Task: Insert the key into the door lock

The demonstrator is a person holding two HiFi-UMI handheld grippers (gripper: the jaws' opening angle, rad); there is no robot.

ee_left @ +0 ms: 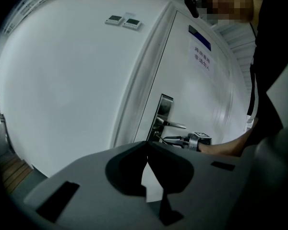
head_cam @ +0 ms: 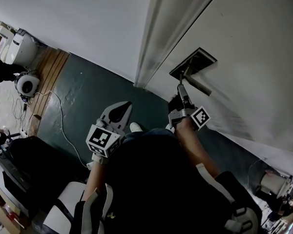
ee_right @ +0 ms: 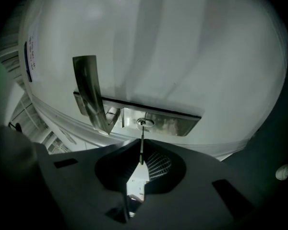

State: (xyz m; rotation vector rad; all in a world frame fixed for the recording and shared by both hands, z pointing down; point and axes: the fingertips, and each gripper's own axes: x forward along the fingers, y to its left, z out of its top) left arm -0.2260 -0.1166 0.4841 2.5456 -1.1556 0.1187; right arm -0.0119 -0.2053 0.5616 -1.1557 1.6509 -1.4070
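Observation:
On the white door (head_cam: pixel 254 57) sits a metal lock plate (ee_right: pixel 175 121) with a lever handle (ee_right: pixel 89 92) and a round keyhole (ee_right: pixel 143 123). My right gripper (ee_right: pixel 140 164) is shut on a thin key (ee_right: pixel 142 145). The blade points straight at the keyhole and its tip touches the slot; how deep it sits I cannot tell. In the head view the right gripper (head_cam: pixel 182 92) reaches up to the lock plate (head_cam: pixel 194 61). My left gripper (head_cam: pixel 119 112) hangs lower, left of the door frame, shut and holding nothing. The left gripper view shows the lock plate (ee_left: pixel 164 107) and the right gripper (ee_left: pixel 175 140).
The door frame (head_cam: pixel 154 38) runs left of the lock. A white wall (head_cam: pixel 88 18) carries two small panels (ee_left: pixel 123 20). On the dark green floor (head_cam: pixel 88 96) a thin cable (head_cam: pixel 61 116) runs toward a white device (head_cam: pixel 27 84). A printed sign (ee_left: pixel 201 59) hangs on the door.

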